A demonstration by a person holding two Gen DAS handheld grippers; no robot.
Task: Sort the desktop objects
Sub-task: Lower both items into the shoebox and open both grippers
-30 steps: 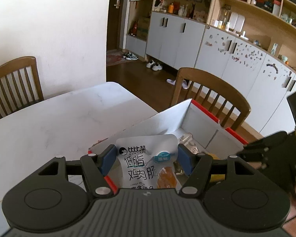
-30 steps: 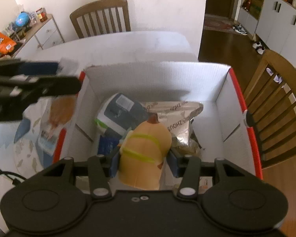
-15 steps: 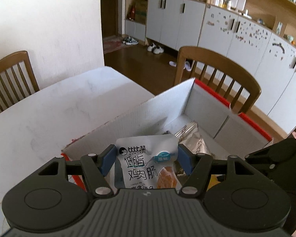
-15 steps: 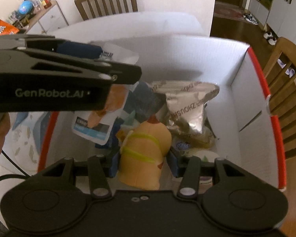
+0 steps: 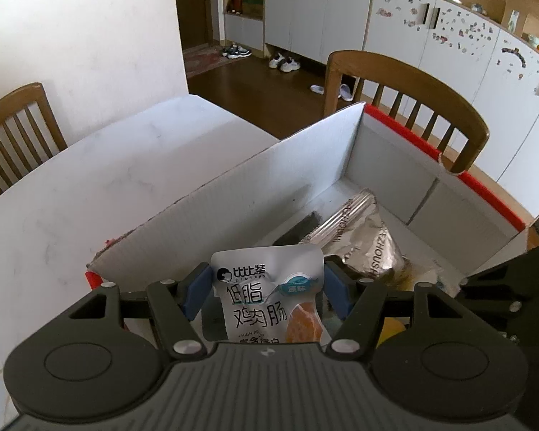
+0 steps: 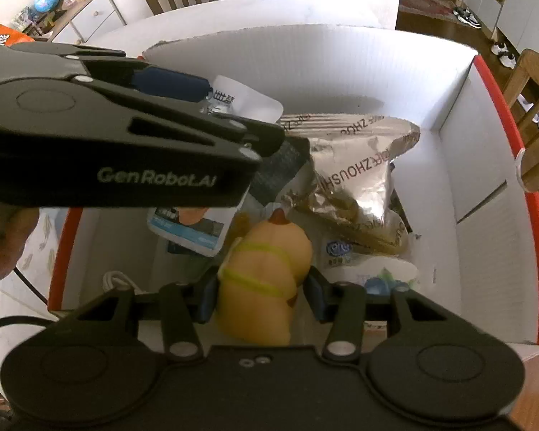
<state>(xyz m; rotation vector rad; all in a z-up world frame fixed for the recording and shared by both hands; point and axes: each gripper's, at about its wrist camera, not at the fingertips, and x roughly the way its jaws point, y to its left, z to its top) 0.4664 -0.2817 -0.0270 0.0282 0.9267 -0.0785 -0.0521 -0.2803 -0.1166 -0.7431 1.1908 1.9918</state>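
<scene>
My left gripper (image 5: 266, 292) is shut on a white snack pouch (image 5: 269, 298) with Chinese print and holds it over the white cardboard box with red rim (image 5: 406, 133). In the right wrist view the left gripper (image 6: 125, 136) reaches in from the left with the pouch (image 6: 194, 231) hanging under it. My right gripper (image 6: 260, 294) is shut on a yellow duck toy (image 6: 266, 273) inside the box (image 6: 485, 186). A silver foil bag (image 6: 355, 168) lies in the box; it also shows in the left wrist view (image 5: 363, 230).
A yogurt cup (image 6: 359, 258), a dark packet (image 6: 280, 168) and a white cord (image 6: 116, 280) lie in the box. Wooden chairs (image 5: 406, 107) stand around the white table (image 5: 90, 186). A sideboard with clutter (image 6: 61, 10) stands at the far left.
My left gripper has moved with the pouch from beside the box to over its inside. My right gripper has gone lower into the box with the duck.
</scene>
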